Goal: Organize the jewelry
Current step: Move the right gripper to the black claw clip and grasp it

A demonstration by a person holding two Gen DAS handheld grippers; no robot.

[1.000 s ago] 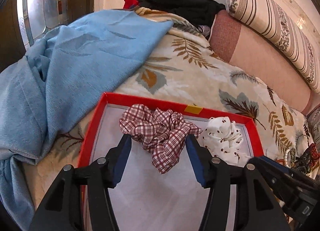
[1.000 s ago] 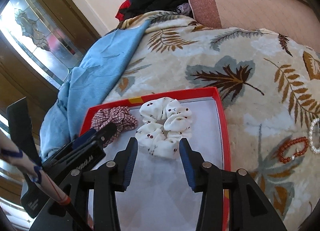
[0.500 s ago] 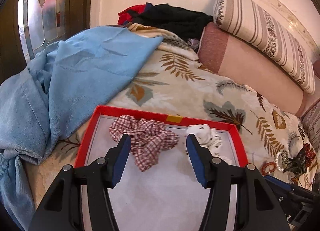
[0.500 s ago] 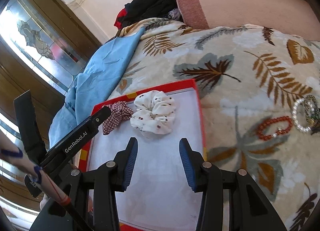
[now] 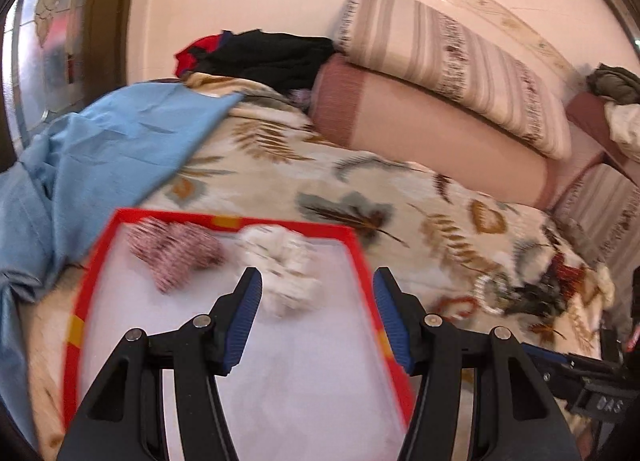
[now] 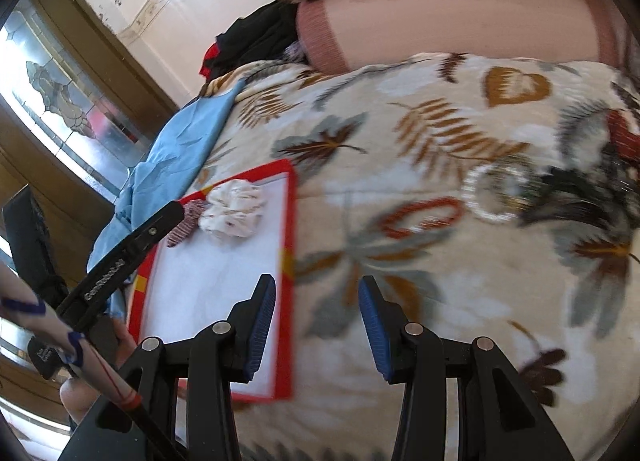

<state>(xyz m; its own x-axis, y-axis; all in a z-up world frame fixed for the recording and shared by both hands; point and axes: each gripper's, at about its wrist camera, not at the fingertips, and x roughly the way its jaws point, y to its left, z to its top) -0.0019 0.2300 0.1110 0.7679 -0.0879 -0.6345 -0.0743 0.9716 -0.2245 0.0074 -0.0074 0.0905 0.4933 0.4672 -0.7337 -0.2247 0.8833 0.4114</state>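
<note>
1. Sitting at lower left of the right wrist view, the red tray [image 6: 289, 221] holds a checked scrunchie [image 5: 174, 255] and a white scrunchie [image 6: 234, 208], side by side near its far edge.
2. Left gripper [image 5: 318, 315] hangs over the tray, jaws apart, nothing in them.
3. Right gripper [image 6: 317, 327] is spread wide too, empty, over the leaf-print bedspread [image 6: 420, 109].
4. Further right, a red bead bracelet [image 6: 420, 217] lies just beside a pearl bracelet [image 6: 494, 197], both blurry.

Right gripper [image 6: 317, 325]: shifted off the red tray [image 6: 289, 229], now over the bedspread [image 6: 420, 133]. Left gripper [image 5: 318, 315]: drawn back from the checked scrunchie [image 5: 174, 255], now toward the tray's right edge.
</note>
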